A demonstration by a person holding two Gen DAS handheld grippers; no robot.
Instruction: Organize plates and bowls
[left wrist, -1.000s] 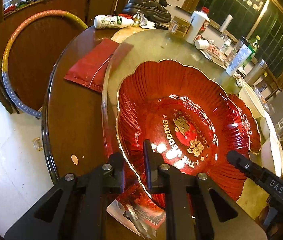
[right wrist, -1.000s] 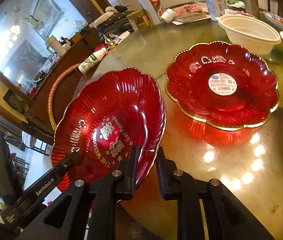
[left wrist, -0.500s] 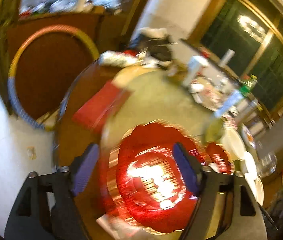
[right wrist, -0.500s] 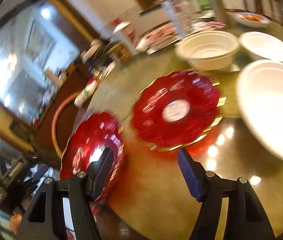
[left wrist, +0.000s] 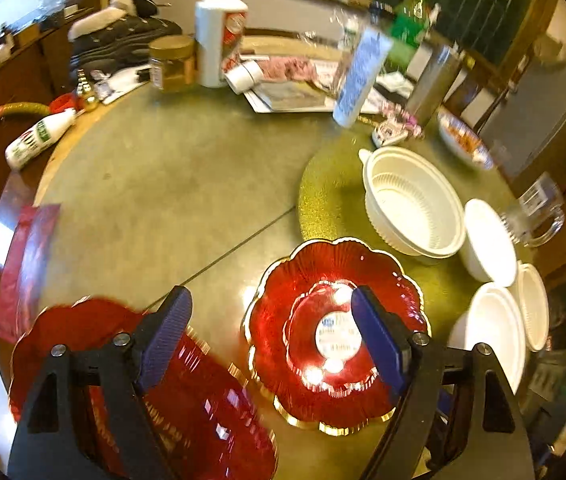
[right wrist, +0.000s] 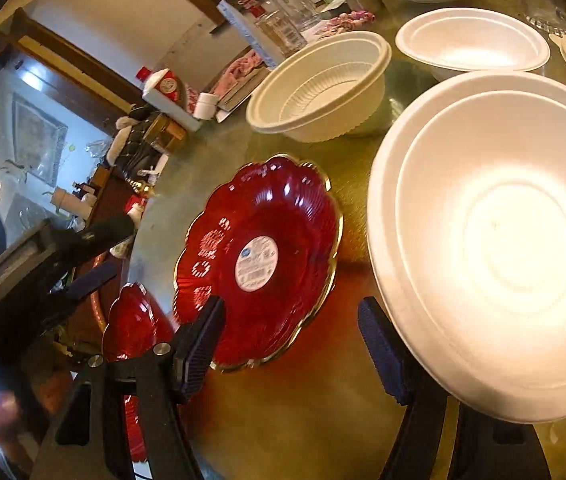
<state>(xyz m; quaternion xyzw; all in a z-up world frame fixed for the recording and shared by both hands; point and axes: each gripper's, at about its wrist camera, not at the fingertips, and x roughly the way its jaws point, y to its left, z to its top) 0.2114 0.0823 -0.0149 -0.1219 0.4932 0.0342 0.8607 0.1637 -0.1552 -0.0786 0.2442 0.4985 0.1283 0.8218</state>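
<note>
Two red scalloped plates with gold rims lie on the round glass table. The one with a white sticker [left wrist: 323, 312] [right wrist: 267, 248] lies just ahead of both grippers. The other red plate [left wrist: 203, 400] [right wrist: 135, 320] lies at the near left table edge. My left gripper [left wrist: 271, 336] is open and empty above the gap between the plates. My right gripper [right wrist: 291, 340] is open and empty, hovering by the sticker plate's near rim. White bowls stand to the right: a ribbed bowl stack [left wrist: 411, 208] [right wrist: 323, 88], and a big plain bowl [left wrist: 487, 328] [right wrist: 495, 248].
Two more white bowls [left wrist: 487, 240] [left wrist: 535, 304] sit at the right edge. Bottles, a jar [left wrist: 171, 62], a glass mug [left wrist: 535, 216] and papers crowd the far side. A red packet [left wrist: 27, 264] lies at the left rim.
Both grippers let go of the wedding-print red plate and opened. They lifted and swung right toward the sticker plate and the white bowls.
</note>
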